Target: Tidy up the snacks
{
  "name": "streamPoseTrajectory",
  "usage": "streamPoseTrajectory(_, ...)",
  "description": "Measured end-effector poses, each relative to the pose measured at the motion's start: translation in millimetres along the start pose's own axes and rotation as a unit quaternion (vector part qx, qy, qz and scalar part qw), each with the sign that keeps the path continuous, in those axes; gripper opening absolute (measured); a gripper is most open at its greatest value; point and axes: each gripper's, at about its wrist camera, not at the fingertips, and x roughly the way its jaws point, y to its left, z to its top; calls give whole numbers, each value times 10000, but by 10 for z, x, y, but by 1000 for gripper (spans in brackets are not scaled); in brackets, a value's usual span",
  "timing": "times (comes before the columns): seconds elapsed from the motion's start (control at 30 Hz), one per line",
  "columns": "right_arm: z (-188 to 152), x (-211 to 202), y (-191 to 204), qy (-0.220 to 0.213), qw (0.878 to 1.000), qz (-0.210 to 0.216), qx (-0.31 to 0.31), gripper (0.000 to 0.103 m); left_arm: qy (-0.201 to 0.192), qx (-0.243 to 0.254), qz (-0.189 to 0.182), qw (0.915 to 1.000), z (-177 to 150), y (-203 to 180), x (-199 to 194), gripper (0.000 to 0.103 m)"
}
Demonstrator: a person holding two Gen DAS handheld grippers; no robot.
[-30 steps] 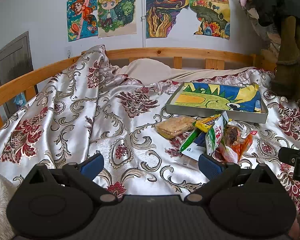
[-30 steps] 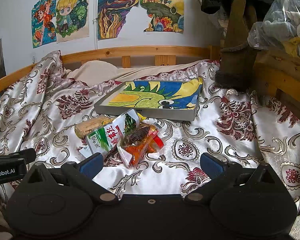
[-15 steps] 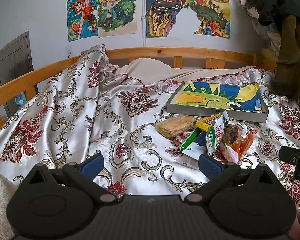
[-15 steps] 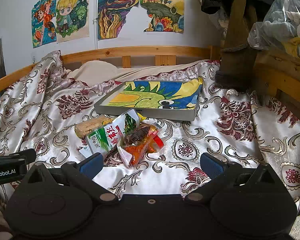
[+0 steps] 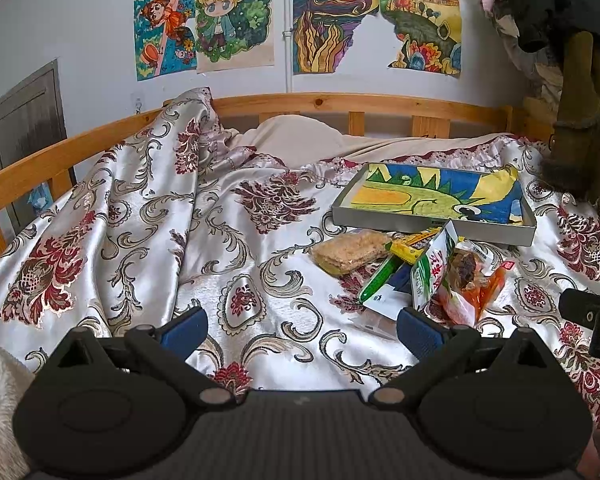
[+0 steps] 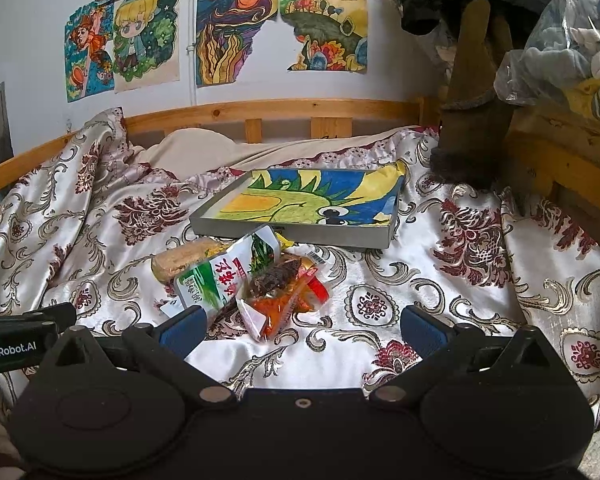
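One grey tray [image 6: 292, 236], one wafer pack [image 5: 350, 250], one green-and-white pouch [image 6: 216, 280], one orange packet [image 6: 278, 306], four wall drawings [image 5: 334, 20].

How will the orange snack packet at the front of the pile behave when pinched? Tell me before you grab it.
The orange snack packet looks like thin crinkled film, so it will probably flop and crumple rather than hold shape. Its glossy surface may slip between the right gripper pads. It leans on the green-and-white packet, so lifting it could shift that one too.
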Motion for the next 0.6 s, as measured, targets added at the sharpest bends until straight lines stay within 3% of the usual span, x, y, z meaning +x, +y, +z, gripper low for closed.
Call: streamPoseTrajectory(0.6,39,-101,-23,-266,9995,105,91,102,70,-174,22,9998,90,20,-51,103)
